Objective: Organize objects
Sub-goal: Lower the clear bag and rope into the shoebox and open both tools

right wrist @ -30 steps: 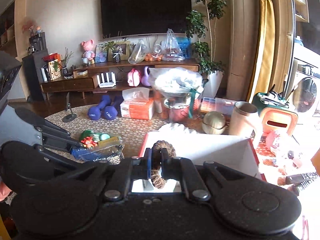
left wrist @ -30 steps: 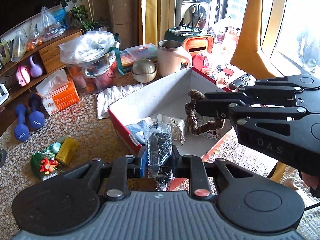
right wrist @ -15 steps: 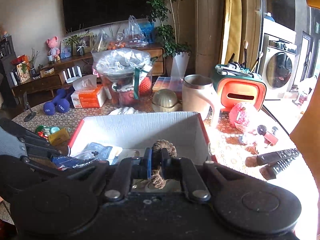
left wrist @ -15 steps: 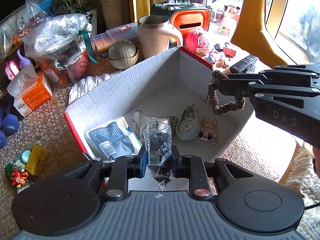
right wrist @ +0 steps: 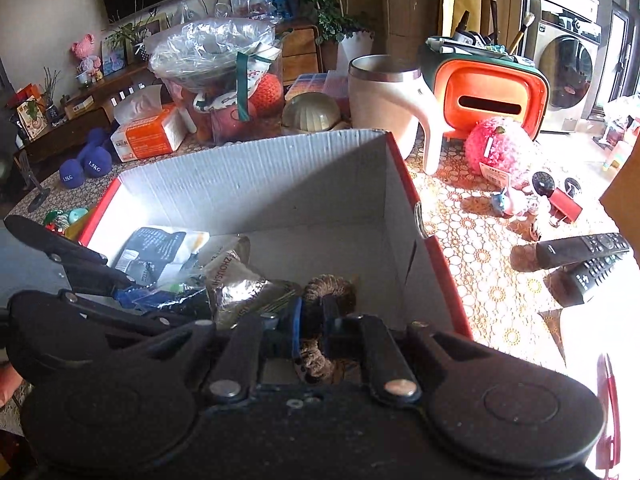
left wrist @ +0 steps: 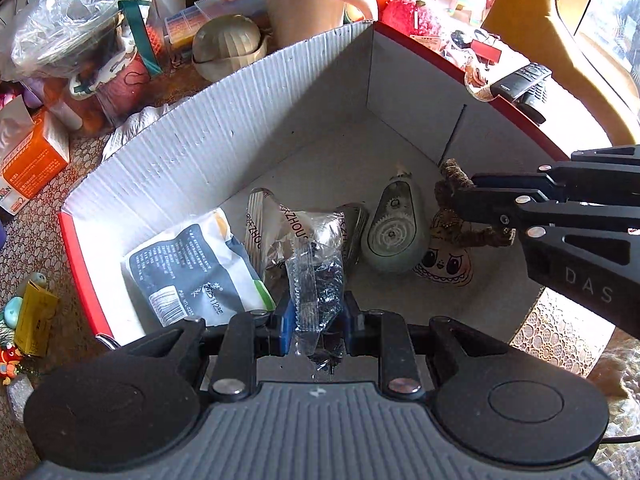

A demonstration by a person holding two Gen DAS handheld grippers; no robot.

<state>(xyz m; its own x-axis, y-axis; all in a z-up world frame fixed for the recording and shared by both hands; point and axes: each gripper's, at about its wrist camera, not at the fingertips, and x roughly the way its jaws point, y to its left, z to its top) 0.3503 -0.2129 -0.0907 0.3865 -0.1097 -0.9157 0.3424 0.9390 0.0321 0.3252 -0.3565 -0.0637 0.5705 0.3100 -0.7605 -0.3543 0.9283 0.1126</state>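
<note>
Box (left wrist: 224,136): both grippers loaded, inside.

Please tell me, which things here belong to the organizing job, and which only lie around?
Job: clear plastic packet in left gripper; brown scrunchie in right gripper; cardboard box.

Lying about: mug, remotes, dumbbells, tissue box.

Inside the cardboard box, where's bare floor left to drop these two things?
The cardboard box floor is bare at its far corner, behind the correction tape dispenser and foil packets. The near-left is crowded by the blue-and-white pouch.
</note>
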